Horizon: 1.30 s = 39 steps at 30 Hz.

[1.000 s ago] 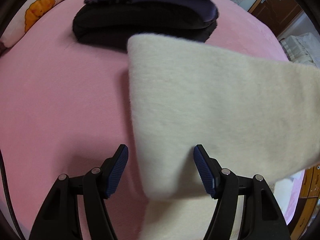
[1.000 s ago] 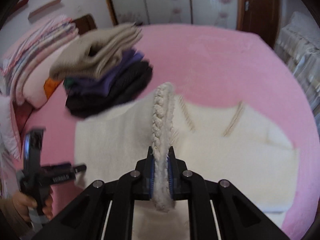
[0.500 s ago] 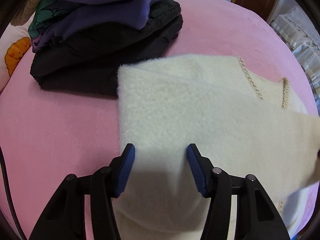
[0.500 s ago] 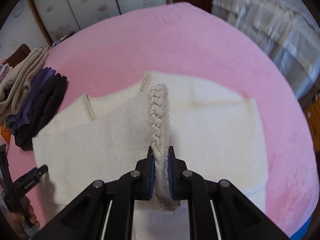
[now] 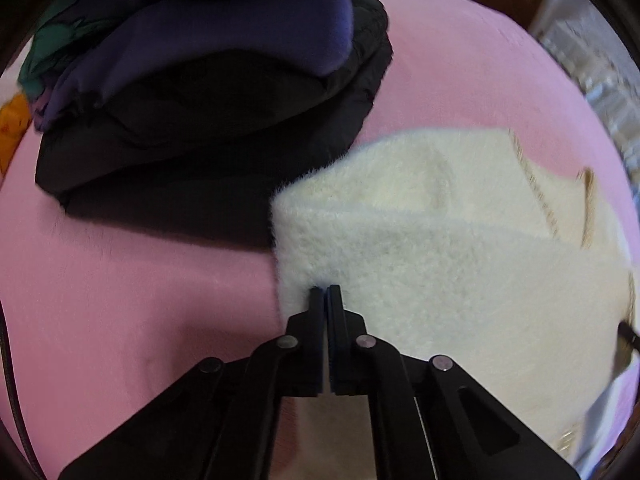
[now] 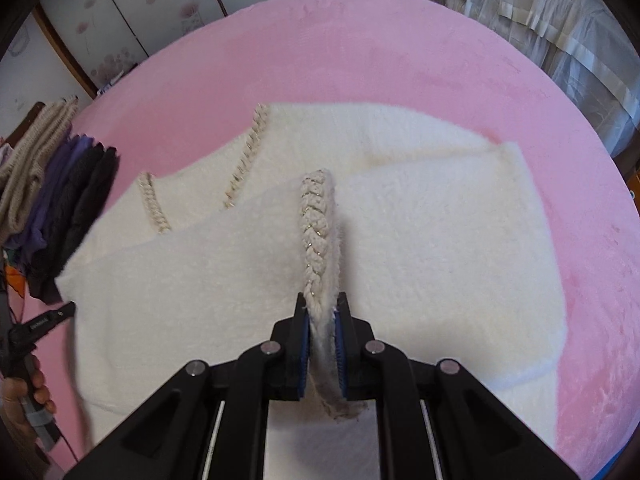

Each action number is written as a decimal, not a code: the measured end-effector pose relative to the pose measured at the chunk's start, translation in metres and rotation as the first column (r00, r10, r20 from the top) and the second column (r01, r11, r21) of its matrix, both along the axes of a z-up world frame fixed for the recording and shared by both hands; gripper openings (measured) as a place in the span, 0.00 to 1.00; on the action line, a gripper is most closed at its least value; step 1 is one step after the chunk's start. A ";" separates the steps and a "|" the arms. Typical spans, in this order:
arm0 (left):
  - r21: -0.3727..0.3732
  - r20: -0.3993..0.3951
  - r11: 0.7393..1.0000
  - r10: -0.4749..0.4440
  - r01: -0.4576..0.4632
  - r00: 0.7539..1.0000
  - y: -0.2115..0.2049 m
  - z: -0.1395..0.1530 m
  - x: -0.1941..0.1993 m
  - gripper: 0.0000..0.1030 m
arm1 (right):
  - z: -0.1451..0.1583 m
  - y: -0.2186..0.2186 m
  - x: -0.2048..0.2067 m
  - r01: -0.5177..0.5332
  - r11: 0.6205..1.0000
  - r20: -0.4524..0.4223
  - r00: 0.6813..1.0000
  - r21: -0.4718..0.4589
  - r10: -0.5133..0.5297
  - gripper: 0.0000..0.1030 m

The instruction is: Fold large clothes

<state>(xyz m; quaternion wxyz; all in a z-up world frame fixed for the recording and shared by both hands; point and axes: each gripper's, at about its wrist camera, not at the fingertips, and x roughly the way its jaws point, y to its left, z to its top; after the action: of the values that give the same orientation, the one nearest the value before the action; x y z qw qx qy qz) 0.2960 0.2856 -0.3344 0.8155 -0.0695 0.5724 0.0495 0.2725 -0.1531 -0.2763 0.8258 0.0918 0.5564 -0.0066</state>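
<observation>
A fluffy cream sweater (image 5: 440,260) with braided trim lies partly folded on the pink bed (image 5: 100,300). My left gripper (image 5: 326,292) is shut, pinching the sweater's left edge at its fingertips, just in front of the clothes pile. In the right wrist view the sweater (image 6: 440,240) spreads across the middle. My right gripper (image 6: 322,308) is shut on a braided trim edge (image 6: 316,216), which stands up as a ridge from the jaws. A folded flap hangs from it to the left. A hand (image 6: 28,392) holds the left tool at the far left.
A pile of folded clothes (image 5: 208,100), black below and purple above, sits on the bed against the sweater's far left corner; it also shows in the right wrist view (image 6: 60,200). Pale curtains (image 6: 540,20) and flowered wardrobe doors (image 6: 140,8) stand beyond the bed (image 6: 360,52).
The left jaws went from wide open around the sweater's edge to shut on it, closer to the pile. The right gripper sank with the trim, and the lifted flap came down.
</observation>
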 end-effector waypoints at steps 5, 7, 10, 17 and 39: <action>0.037 -0.020 0.997 -0.061 0.062 0.998 -0.002 -0.003 0.009 0.00 | -0.014 0.006 0.007 -0.020 0.999 -0.024 1.000 -0.039 0.019 0.12; -0.030 -0.025 0.999 -0.031 0.031 0.999 0.007 0.002 0.010 0.01 | -0.009 0.005 0.007 -0.019 0.999 -0.035 0.999 -0.035 0.017 0.16; -0.165 0.003 0.985 0.043 -0.042 0.999 0.026 0.013 0.007 0.12 | 0.005 -0.002 0.004 -0.002 1.000 -0.019 1.000 -0.019 0.001 0.17; -0.125 0.029 0.990 0.070 -0.065 0.997 0.028 0.013 0.007 0.19 | 0.025 -0.027 0.006 0.032 0.997 0.066 0.997 0.068 -0.036 0.38; 0.070 0.020 0.976 0.208 -0.208 0.978 0.007 -0.002 0.028 0.33 | 0.007 -0.003 0.035 -0.040 0.988 0.042 0.998 -0.150 0.047 0.29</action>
<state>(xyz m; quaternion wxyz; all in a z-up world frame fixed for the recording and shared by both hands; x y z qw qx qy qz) 0.3236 0.2924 -0.3362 0.8114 -0.1000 0.5547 0.1547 0.3077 -0.1559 -0.2698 0.8428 0.0177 0.5372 -0.0278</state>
